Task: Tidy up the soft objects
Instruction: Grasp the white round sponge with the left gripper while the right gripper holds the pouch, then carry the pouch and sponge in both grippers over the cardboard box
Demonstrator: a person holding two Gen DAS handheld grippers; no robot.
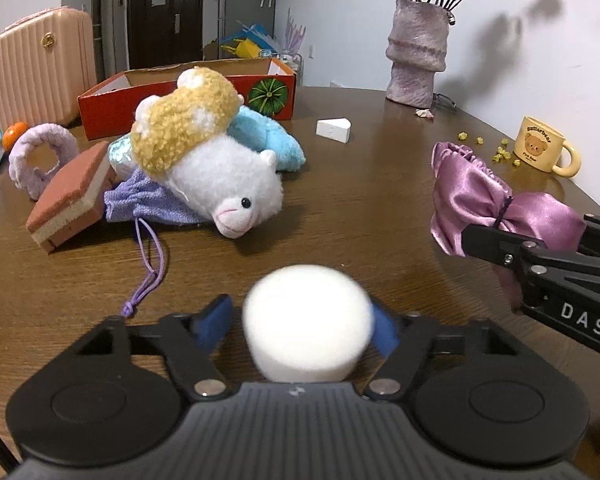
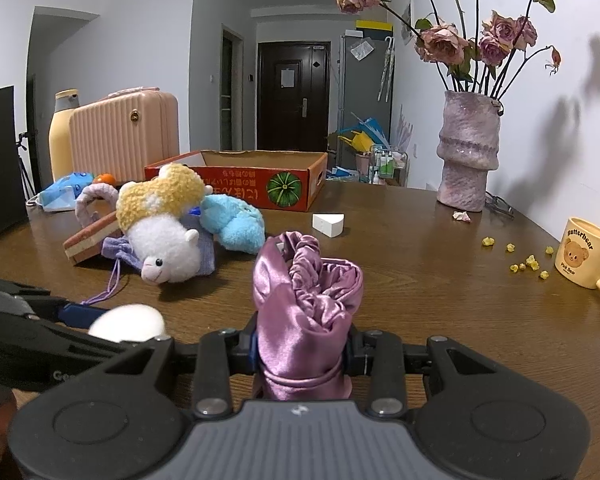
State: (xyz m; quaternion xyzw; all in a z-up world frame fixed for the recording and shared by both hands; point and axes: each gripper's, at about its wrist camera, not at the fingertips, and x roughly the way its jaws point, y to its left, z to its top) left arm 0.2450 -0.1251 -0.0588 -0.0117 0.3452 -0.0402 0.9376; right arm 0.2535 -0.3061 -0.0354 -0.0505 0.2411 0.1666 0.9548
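Satin pouch [image 2: 304, 320], glossy and gathered; white sponge [image 1: 306, 326], round, matte.

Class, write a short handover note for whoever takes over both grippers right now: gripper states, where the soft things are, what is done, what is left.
Left gripper: pads against the white sponge; a firm grip is not certain.
Right gripper: shut on the pink satin pouch.
On the table: sheep plush, yellow plush, blue plush, lilac drawstring bag, layered sponge and lilac ring, heaped in front of the orange box.
Done: two items picked up. What the box holds is hidden.
Left: place both, then clear the heap.
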